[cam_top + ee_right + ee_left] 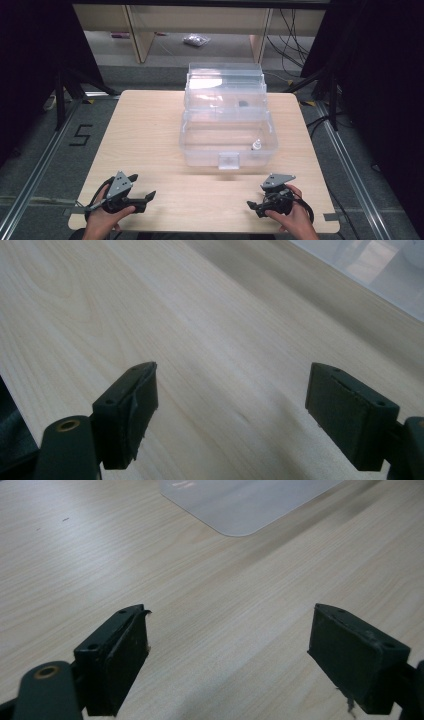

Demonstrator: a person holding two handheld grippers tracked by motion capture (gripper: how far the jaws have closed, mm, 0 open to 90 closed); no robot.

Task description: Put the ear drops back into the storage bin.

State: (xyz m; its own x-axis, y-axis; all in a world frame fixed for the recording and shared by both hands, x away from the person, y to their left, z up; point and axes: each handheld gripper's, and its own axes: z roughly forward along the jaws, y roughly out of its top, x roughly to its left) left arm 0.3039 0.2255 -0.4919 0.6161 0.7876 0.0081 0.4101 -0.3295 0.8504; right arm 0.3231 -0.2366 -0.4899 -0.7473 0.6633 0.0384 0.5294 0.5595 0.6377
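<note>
One clear plastic box (227, 127) stands open on the table (150, 130), toward the far edge and a little right of the middle, its lid raised at the back. Inside it, one small white bottle (256, 145) stands near the front right corner, and one dark item (243, 104) lies in the upper tray. Two grippers sit near the table's front edge, one in each hand. The left gripper (227, 645), by the front left corner, has its jaws spread wide with nothing between them. The right gripper (230, 405), by the front right corner, is likewise spread and holds nothing.
</note>
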